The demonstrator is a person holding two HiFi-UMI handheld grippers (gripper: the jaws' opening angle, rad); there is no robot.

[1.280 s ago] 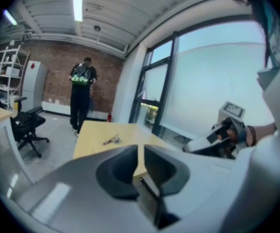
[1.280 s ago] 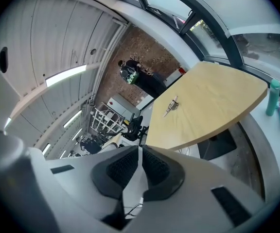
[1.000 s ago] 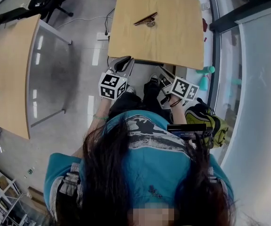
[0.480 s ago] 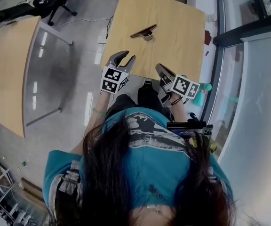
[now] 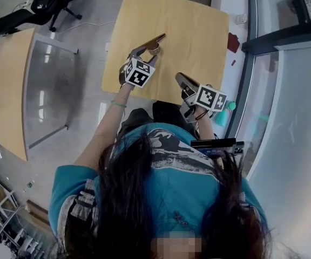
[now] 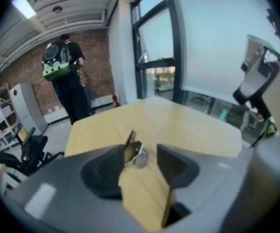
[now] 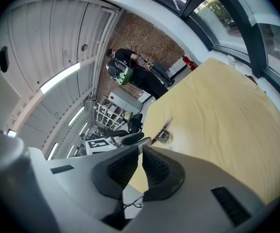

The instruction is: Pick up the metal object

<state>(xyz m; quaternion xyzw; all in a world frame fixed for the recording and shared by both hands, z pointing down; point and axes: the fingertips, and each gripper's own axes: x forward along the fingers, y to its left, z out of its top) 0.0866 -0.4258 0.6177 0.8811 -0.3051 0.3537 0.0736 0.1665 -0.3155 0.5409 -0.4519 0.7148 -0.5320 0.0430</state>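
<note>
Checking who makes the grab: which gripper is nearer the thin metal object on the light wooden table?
Left. The left gripper, jaws just opening, has the thin metal object between them; the right gripper, shut, hangs back at the wooden table's near edge.

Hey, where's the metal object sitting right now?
In the head view the metal object lies on the left half of the wooden table, right at the tips of the left gripper, between its jaws, which have just been opening.
</note>
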